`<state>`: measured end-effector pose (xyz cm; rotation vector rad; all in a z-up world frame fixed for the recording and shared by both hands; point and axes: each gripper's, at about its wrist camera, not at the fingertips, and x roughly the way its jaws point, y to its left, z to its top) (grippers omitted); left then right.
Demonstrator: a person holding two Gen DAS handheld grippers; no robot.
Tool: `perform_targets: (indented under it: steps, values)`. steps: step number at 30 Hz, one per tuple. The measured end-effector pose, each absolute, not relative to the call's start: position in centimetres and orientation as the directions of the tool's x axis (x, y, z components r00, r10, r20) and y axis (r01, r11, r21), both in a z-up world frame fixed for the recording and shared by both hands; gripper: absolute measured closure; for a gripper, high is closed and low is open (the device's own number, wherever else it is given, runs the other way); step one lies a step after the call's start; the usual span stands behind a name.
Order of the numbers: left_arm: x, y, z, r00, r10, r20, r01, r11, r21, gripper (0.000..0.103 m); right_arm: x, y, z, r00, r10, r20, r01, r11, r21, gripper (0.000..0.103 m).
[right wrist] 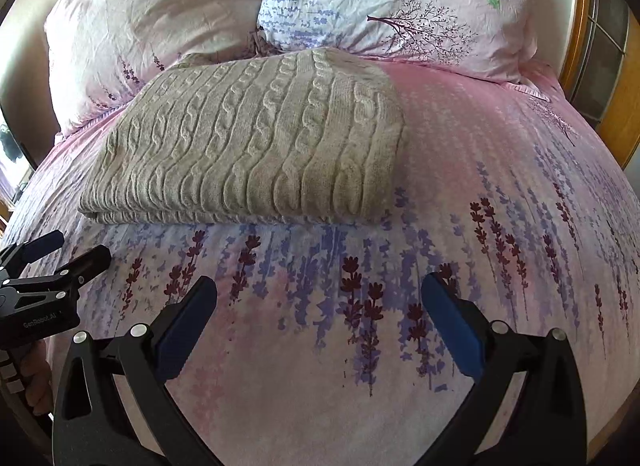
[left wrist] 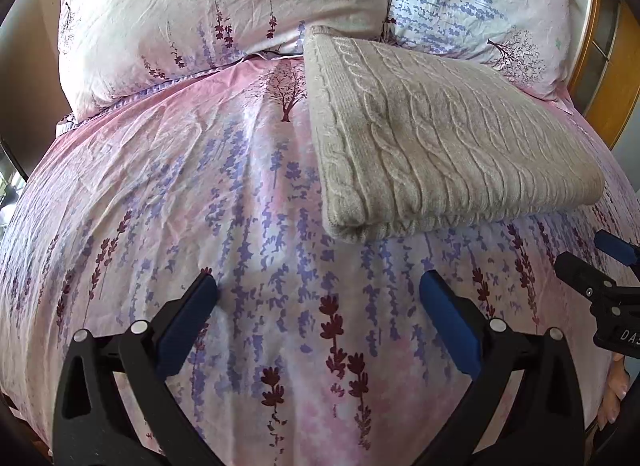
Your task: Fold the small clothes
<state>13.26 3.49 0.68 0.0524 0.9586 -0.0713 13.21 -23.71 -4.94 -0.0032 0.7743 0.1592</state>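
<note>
The folded cable-knit sweater (left wrist: 440, 137) lies on the floral bedspread (left wrist: 200, 193) ahead of both released grippers, left gripper (left wrist: 318, 306) and right gripper (right wrist: 319, 310); "GenRobot.AI" reads on the left one

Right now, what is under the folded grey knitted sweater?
The sweater lies on the floral bedcover. Only bedcover shows around it; whatever is directly beneath is covered.

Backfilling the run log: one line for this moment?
sweater: folded on bed cover | left gripper: open, empty | right gripper: open, empty
</note>
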Motion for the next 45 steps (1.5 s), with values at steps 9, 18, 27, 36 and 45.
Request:
perform_targets:
  steps: [9, 18, 27, 36, 45]
  values:
    - [13.2, 3.5, 0.63, 0.572, -0.04, -0.819, 0.085, 0.996, 0.011, 0.002, 13.31, -23.08, -5.18, 0.695, 0.098, -0.712, -0.137, 0.991, 0.002, 0.001]
    - [13.3, 3.47, 0.61, 0.572, -0.04, -0.819, 0.085, 0.996, 0.01, 0.002, 13.31, -22.98, -5.19, 0.694, 0.09, -0.714, -0.126, 0.992, 0.002, 0.001]
    - [13.33, 3.49, 0.6, 0.572, -0.04, -0.819, 0.084, 0.996, 0.01, 0.002, 13.32, -23.0, -5.2, 0.694, 0.091, -0.714, -0.128, 0.992, 0.002, 0.001]
    - [13.33, 3.48, 0.6, 0.572, -0.04, -0.819, 0.083, 0.996, 0.01, 0.002, 13.32, -23.04, -5.21, 0.694, 0.091, -0.714, -0.128, 0.992, 0.002, 0.001]
    - [13.33, 3.49, 0.6, 0.573, -0.04, -0.819, 0.083, 0.997, 0.01, 0.002, 13.33, -23.03, -5.22, 0.695, 0.091, -0.714, -0.128, 0.992, 0.002, 0.001]
